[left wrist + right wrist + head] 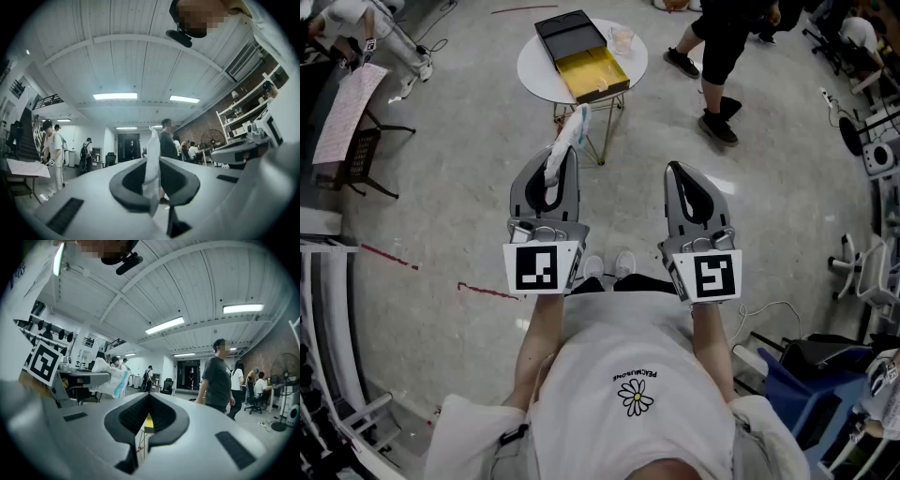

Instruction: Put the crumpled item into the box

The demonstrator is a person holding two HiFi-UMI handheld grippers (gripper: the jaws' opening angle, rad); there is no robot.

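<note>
left gripper (565,155) held level, pinching crumpled item (575,127)

My room is bright. Long lights (115,96) on the ceiling (140,61) shine down, so the floor (441,216) looks pale, with soft shadows. Both gripper views bend at the edges and go black in the corners. Close parts look blurry.

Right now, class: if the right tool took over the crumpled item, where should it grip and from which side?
Probably the free end of the crumpled item sticking out beyond the left tool; bring the right tool in from its own side, since the rest is pinched between the left jaws.
</note>
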